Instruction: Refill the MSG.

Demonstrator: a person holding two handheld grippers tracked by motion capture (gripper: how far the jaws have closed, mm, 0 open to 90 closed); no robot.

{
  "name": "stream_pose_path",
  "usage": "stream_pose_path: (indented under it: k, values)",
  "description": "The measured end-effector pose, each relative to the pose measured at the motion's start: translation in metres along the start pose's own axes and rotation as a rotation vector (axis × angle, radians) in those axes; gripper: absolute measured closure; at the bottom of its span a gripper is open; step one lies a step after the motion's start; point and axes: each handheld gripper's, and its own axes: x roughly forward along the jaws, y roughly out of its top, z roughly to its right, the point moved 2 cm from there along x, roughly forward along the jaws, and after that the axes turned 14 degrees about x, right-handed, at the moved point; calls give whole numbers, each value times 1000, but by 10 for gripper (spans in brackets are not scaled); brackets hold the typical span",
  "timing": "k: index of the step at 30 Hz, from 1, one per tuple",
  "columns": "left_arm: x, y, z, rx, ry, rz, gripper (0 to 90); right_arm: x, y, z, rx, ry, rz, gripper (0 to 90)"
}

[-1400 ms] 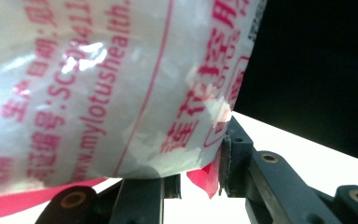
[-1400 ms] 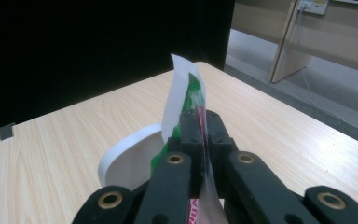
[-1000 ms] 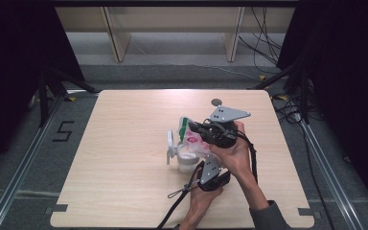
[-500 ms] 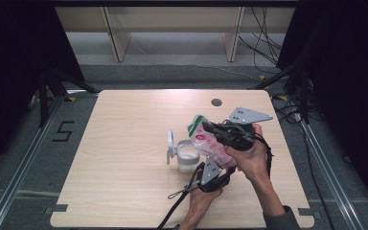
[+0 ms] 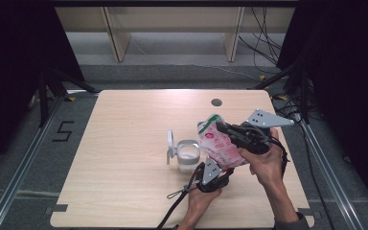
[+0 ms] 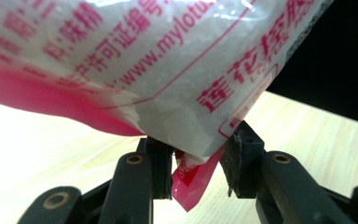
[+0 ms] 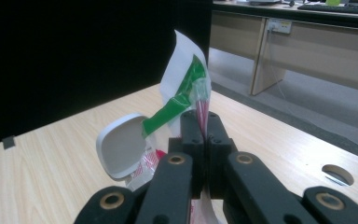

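Observation:
A pink and white bag (image 5: 219, 145) with a green top strip (image 7: 179, 100) hangs tilted over the table, just right of a glass jar (image 5: 188, 156). The jar holds white powder and its white lid (image 5: 171, 143) is flipped open. My right gripper (image 5: 224, 127) is shut on the bag's top edge (image 7: 204, 126). Under the bag sits my left gripper (image 5: 212, 173). Its jaws have just been opening, and the bag's bottom corner (image 6: 189, 186) hangs loose between the pads (image 6: 196, 161).
The wooden table (image 5: 124, 124) has a round cable hole (image 5: 216, 102) near its far edge. Wooden furniture legs and cables (image 5: 263, 43) lie on the floor beyond. Metal rails (image 5: 24, 163) run along both sides.
My right gripper has carried the bag to the right, off the jar's mouth. The left gripper has stayed in place under the bag.

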Motion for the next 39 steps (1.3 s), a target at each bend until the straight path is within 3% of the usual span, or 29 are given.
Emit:
stream_pose_path:
  k: [1,2,3,4,5,6,9,10,17,23,24,26,27,28,31,33,38,39]
  values:
    - [0,0,-1,0,-3,-1,635,-2,0,2,-14,-7,3,900]
    - [-1,0,0,6,7,-15,623,-3,0,1,12,-3,8,900]
    - [-2,0,-1,14,15,-27,619,-3,0,4,-23,-5,17,900]
    - [-2,0,-1,16,20,-31,610,-5,-1,4,0,-15,9,900]
    - [-2,-1,-1,15,21,-35,599,-6,-1,5,-10,-12,13,900]
    - [-2,-1,-2,10,13,-32,583,-7,-2,5,23,-8,19,900]
    - [-3,-1,-2,-7,10,-27,543,-9,-3,9,13,-4,33,900]
    - [-3,-2,-3,-3,2,-30,531,-10,-5,9,54,14,27,900]
    - [-5,-3,-2,-13,6,-32,461,-15,-7,14,60,22,53,900]
    - [-12,-4,-2,-22,3,-58,438,-20,-8,19,53,-9,65,900]
    - [-12,-4,-1,-35,2,-41,437,-21,-8,19,58,-11,62,900]
    - [-17,-4,-1,-31,-2,-44,435,-22,-10,20,84,-18,62,900]
    - [-20,-3,2,-55,-4,-22,431,-21,-10,22,71,-11,71,900]
    - [-23,-3,1,-48,-11,-18,431,-22,-11,23,88,-16,66,900]
    - [-33,-1,0,-41,-2,-20,431,-20,-13,27,72,-18,74,900]
    - [-38,-1,-2,-36,-14,-17,431,-19,-16,28,81,-38,55,900]
    - [-47,-4,-2,-39,-10,-30,423,-15,-26,36,98,-32,37,900]
    - [-48,-6,-2,-33,-17,-26,422,-15,-29,36,126,-32,29,900]
